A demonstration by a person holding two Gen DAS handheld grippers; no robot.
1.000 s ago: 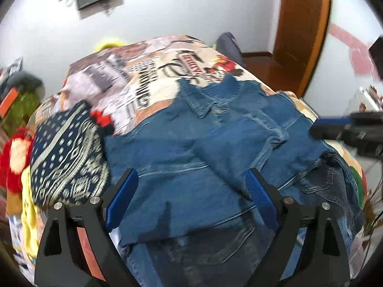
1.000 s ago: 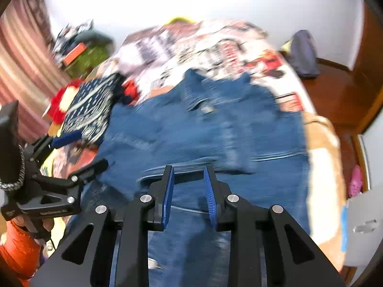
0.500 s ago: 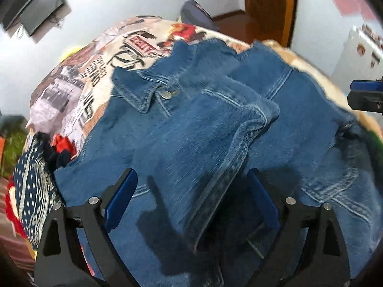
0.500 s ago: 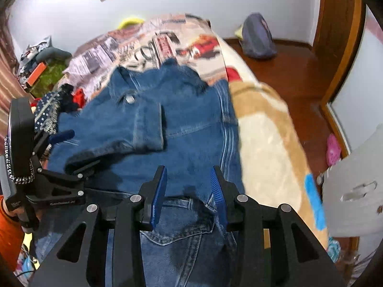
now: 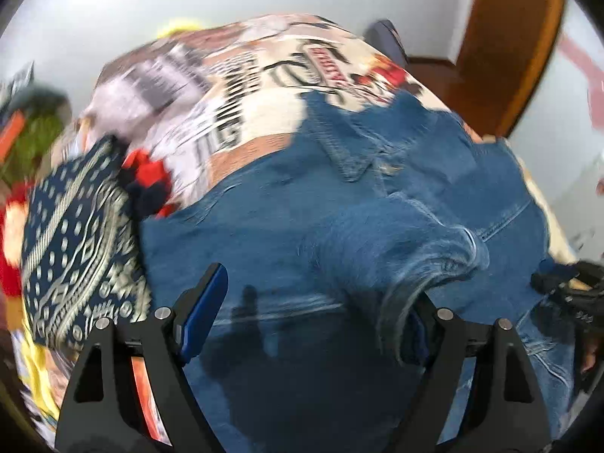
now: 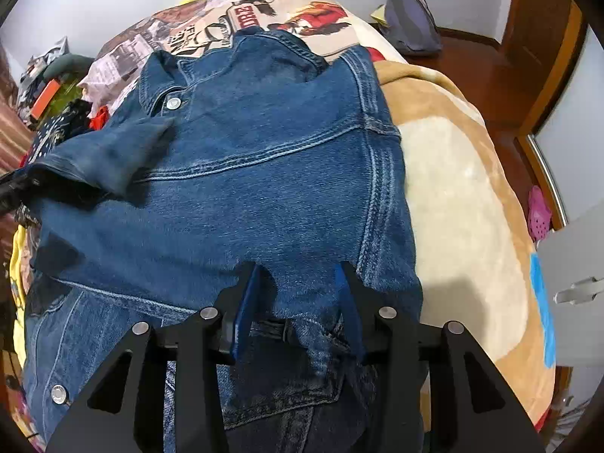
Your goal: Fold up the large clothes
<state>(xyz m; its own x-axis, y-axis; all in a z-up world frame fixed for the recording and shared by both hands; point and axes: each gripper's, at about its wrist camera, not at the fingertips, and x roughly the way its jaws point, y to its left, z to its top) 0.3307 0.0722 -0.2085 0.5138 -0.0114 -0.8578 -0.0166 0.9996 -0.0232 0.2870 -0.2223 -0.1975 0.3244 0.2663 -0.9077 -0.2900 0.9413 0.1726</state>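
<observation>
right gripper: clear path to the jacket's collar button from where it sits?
Probably yes. The collar button lies exposed on top of the denim jacket, with only flat cloth between it and the open right gripper. The folded sleeve sits lower left, off that line.

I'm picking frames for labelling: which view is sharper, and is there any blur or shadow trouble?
Right wrist view: sharp, denim jacket seams crisp, fisheye bending at the edges. Left wrist view: motion-blurred throughout, the left gripper casting a dark shadow on the jacket.
</observation>
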